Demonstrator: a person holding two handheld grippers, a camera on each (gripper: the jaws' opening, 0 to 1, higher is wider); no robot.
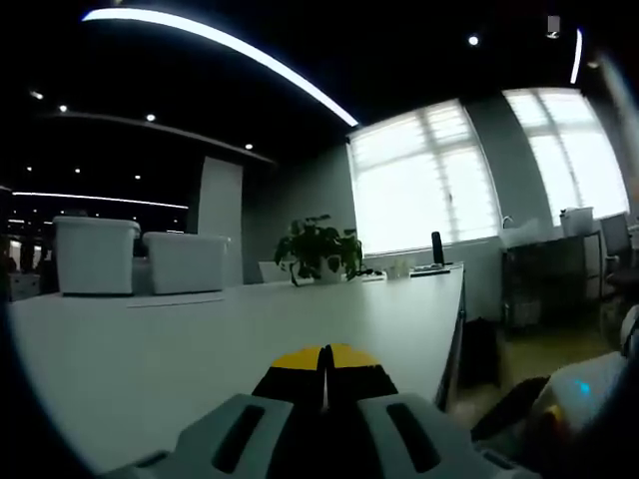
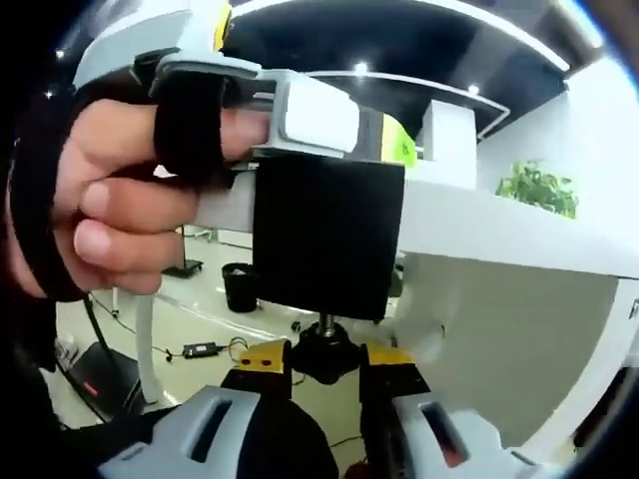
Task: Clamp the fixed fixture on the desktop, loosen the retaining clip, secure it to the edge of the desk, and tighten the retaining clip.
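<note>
Under the table [image 2: 519, 235] edge, your right gripper [image 2: 324, 361] had its fingers closed around the knob [image 2: 321, 349] beneath the black clamp [image 2: 327, 239], which sat on that edge. Your left gripper [image 1: 325, 367] rested its fingers together on the tabletop, empty.

Hand-held gripper [image 2: 321, 361] jaws around clamp knob [image 2: 321, 351], hand [image 2: 120, 190] beside

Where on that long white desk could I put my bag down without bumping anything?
The broad near stretch of the desk is bare, between the left gripper and the potted plant. It is crowded at the far left by two white bins, and at the edge where the black clamp sits with the right gripper under it.
</note>
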